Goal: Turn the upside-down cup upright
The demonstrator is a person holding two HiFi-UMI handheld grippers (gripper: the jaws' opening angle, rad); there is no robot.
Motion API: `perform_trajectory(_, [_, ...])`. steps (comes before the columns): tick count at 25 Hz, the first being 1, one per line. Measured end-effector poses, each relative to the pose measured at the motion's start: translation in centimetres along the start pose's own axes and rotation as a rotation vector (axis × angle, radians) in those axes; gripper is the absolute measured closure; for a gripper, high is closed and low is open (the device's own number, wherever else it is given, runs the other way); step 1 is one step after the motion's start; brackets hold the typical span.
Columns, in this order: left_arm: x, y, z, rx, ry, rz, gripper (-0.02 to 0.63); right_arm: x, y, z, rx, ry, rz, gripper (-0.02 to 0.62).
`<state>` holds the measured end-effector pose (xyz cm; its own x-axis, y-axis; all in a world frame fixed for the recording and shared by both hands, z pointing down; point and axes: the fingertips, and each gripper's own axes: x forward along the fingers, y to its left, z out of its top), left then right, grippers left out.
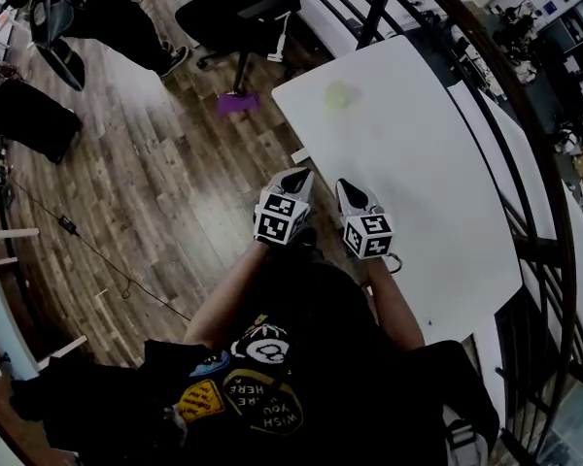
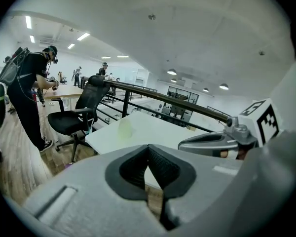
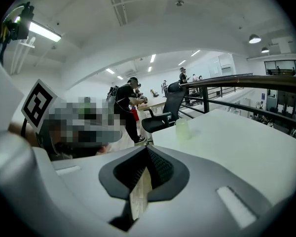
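A pale yellow-green translucent cup (image 1: 339, 94) stands on the far part of the white table (image 1: 418, 183); it also shows as the cup (image 2: 125, 128) in the left gripper view and the cup (image 3: 182, 129) in the right gripper view. Whether its mouth faces down I cannot tell. My left gripper (image 1: 293, 180) hangs over the floor just off the table's near corner, shut and holding nothing. My right gripper (image 1: 353, 195) is beside it at the table's near edge, shut and holding nothing. Both are well short of the cup.
A black office chair (image 1: 241, 13) stands beyond the table's far corner, with a purple object (image 1: 237, 102) on the wooden floor by it. A dark railing (image 1: 525, 144) runs along the table's right side. A person (image 2: 32, 90) stands at the far left.
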<state>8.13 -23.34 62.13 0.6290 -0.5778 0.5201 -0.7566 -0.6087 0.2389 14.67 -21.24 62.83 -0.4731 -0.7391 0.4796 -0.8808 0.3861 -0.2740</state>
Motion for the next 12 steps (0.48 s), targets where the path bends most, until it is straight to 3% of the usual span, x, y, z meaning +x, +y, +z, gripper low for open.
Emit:
perform_trajectory(10, [6.4,7.1,1.7,-0.014,0.031,-0.047,0.601,9.6,-5.5,3.0,-0.038,-0.009,-0.117,0.596])
perform_trajectory(12, [7.7,9.4,2.0,-0.007,0.054,-0.041,0.601,12.3,-6.7,3.3,-0.042,0.007,-0.149,0.523])
